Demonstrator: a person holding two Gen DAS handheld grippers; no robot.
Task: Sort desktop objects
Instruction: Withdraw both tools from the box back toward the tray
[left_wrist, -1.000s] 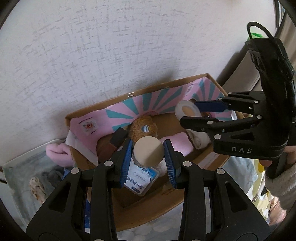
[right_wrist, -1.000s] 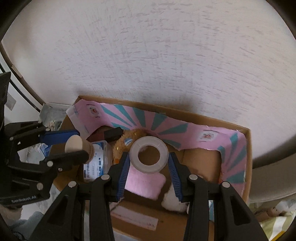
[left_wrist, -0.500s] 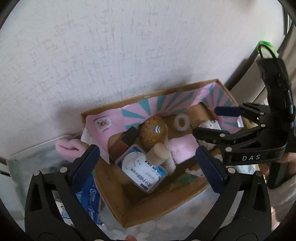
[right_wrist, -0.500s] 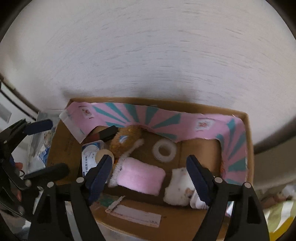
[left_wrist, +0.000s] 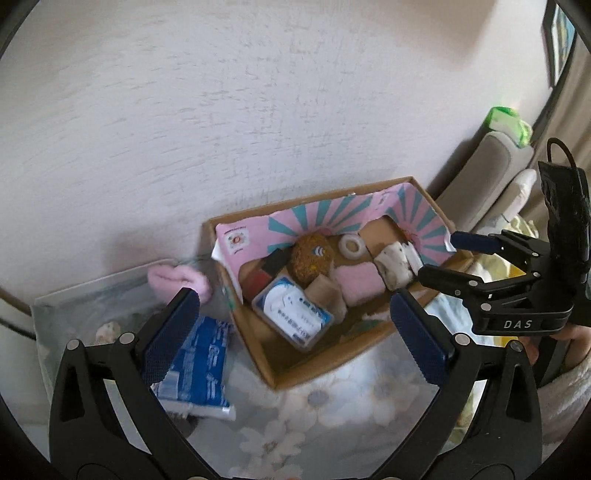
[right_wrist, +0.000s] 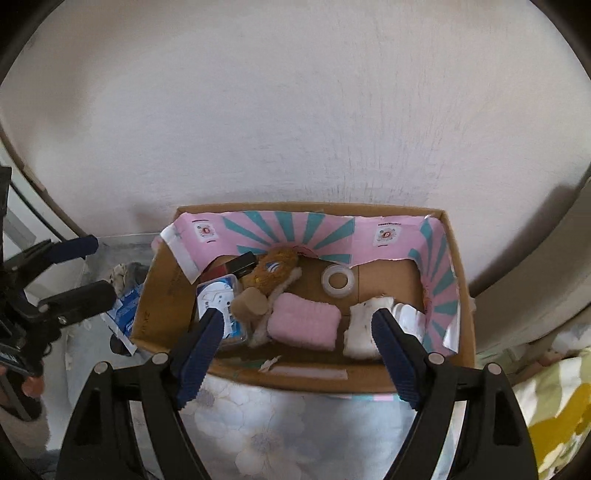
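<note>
Jaws of left gripper gaping wide, gripping nothing; cardboard box sitting at 12 o'clock, tape roll and corked bottle lying inside. Right gripper jaws likewise spread, empty, hovering over box near edge; tape roll at 12 o'clock, pink towel lying between the spread jaws.

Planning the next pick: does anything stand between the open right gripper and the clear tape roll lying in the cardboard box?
Nothing visible does. The right gripper hangs open above the near edge of the cardboard box; the clear tape roll lies flat on the bare box floor, apart from the folded pink cloth nearer the gripper.
</note>
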